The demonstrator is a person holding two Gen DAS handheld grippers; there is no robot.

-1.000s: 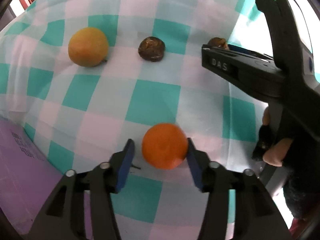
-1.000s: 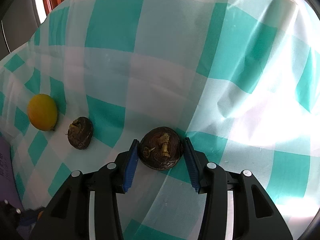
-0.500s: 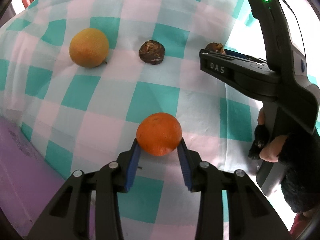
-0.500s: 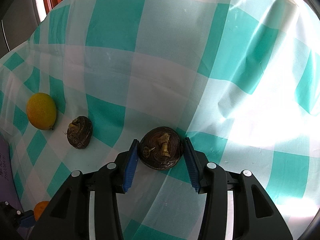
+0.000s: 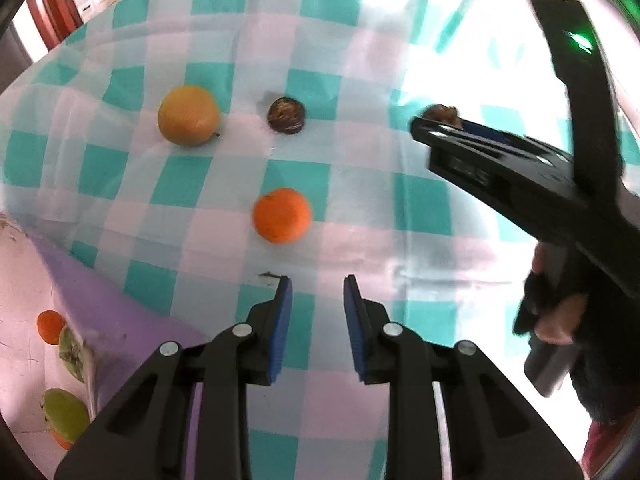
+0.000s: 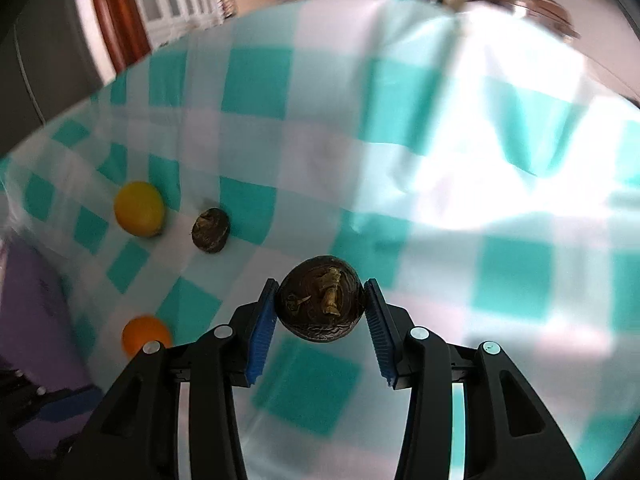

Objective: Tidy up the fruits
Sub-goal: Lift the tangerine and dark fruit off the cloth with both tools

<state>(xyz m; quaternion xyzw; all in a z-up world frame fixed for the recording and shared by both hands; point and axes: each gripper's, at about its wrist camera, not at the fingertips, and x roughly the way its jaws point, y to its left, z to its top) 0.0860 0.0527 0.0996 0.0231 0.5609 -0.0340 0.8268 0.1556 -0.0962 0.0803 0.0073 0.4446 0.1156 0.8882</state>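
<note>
An orange lies on the checked cloth, just ahead of my left gripper. That gripper's jaws are drawn in narrow and hold nothing. Farther back lie a yellow-orange fruit and a dark brown wrinkled fruit. My right gripper is closing its blue pads on a second dark brown fruit, which hangs above the cloth. In the right wrist view the yellow fruit, the other dark fruit and the orange sit to the left.
A purple mat borders the cloth at lower left. Beyond it lie a small orange and green fruits. A person's hand holds the right gripper's handle at the right. The cloth is wrinkled at the far right.
The left jaws closed around the orange, then the gripper rose and drew back without it; the orange now lies free ahead. The right gripper lifted its dark fruit off the cloth.
</note>
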